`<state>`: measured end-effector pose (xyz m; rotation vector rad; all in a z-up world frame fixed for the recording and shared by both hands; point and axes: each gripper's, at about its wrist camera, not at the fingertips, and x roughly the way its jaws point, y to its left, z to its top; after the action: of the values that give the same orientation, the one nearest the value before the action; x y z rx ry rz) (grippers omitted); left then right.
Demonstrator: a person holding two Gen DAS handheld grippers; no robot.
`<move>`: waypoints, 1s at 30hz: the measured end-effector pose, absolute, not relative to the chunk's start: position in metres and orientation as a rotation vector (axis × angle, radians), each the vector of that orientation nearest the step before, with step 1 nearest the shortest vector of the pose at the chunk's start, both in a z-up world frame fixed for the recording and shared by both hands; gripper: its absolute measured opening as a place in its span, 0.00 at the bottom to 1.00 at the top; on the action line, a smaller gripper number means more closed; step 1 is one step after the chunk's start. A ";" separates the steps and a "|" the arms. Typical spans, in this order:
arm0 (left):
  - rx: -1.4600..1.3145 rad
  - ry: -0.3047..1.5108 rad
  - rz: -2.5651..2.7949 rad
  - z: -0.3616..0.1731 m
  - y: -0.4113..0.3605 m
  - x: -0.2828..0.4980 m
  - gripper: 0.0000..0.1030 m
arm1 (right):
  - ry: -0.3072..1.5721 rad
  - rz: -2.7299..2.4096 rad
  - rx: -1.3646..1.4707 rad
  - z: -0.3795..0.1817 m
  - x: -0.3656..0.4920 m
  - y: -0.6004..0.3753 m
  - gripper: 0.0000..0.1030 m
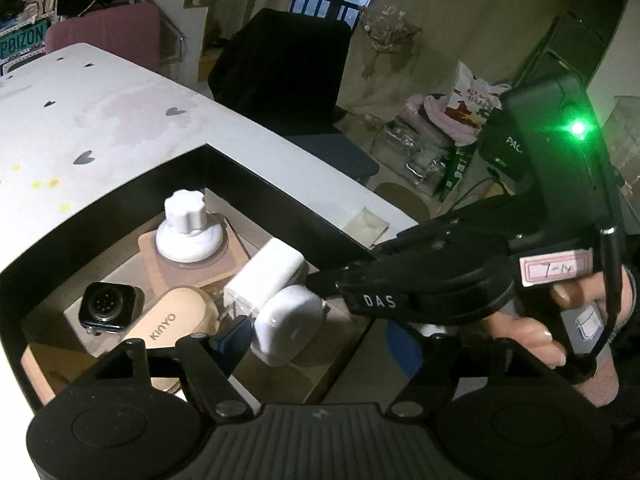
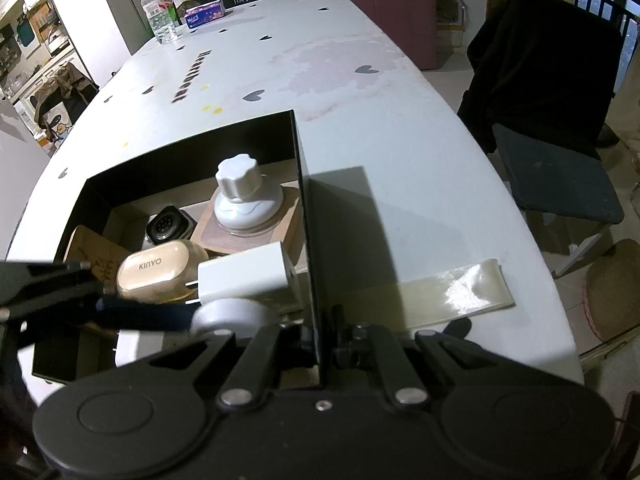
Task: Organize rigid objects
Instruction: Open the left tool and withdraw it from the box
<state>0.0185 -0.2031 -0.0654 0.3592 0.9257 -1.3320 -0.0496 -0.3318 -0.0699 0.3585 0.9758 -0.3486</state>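
Observation:
A black open box (image 1: 248,168) (image 2: 298,168) stands on the white table. Inside lie a white knobbed suction holder (image 1: 188,228) (image 2: 244,196), a black watch body (image 1: 110,306) (image 2: 170,224), a beige KINYO case (image 1: 168,320) (image 2: 160,266), a white charger plug (image 1: 268,274) (image 2: 248,276) and a white round case (image 1: 288,324) (image 2: 232,316). My left gripper (image 1: 320,344) is open around the white round case, its blue fingers (image 1: 234,340) on either side inside the box. My right gripper (image 2: 320,344) is shut on the box's right wall.
The white table (image 2: 400,128) carries a clear plastic strip (image 2: 460,290) right of the box, and a water bottle (image 2: 158,10) and tissue pack (image 2: 206,14) at the far end. A dark chair (image 2: 552,128) stands off the table's right edge.

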 end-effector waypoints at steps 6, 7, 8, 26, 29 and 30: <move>0.373 0.934 -1.456 -0.059 -0.200 -0.002 0.72 | 0.976 -0.349 0.358 -0.070 -0.050 -0.332 0.06; 0.392 0.929 -1.463 -0.057 -0.201 -0.007 0.73 | 0.976 -0.349 0.358 -0.070 -0.050 -0.332 0.06; 0.405 0.922 -1.461 -0.057 -0.201 -0.010 0.73 | 0.976 -0.349 0.358 -0.070 -0.050 -0.332 0.06; 0.378 0.893 -1.286 -0.032 -0.177 -0.015 0.97 | 0.976 -0.349 0.358 -0.070 -0.050 -0.332 0.06; 0.363 0.891 -1.250 -0.027 -0.168 -0.014 1.00 | 0.976 -0.349 0.358 -0.070 -0.050 -0.332 0.06; 0.360 0.890 -1.240 -0.026 -0.164 -0.014 1.00 | 0.976 -0.349 0.358 -0.070 -0.050 -0.332 0.06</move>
<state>-0.0140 -0.1643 -0.0256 0.3604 0.8901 -1.2401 -0.0498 -0.3317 -0.0699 0.3577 0.9757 -0.3487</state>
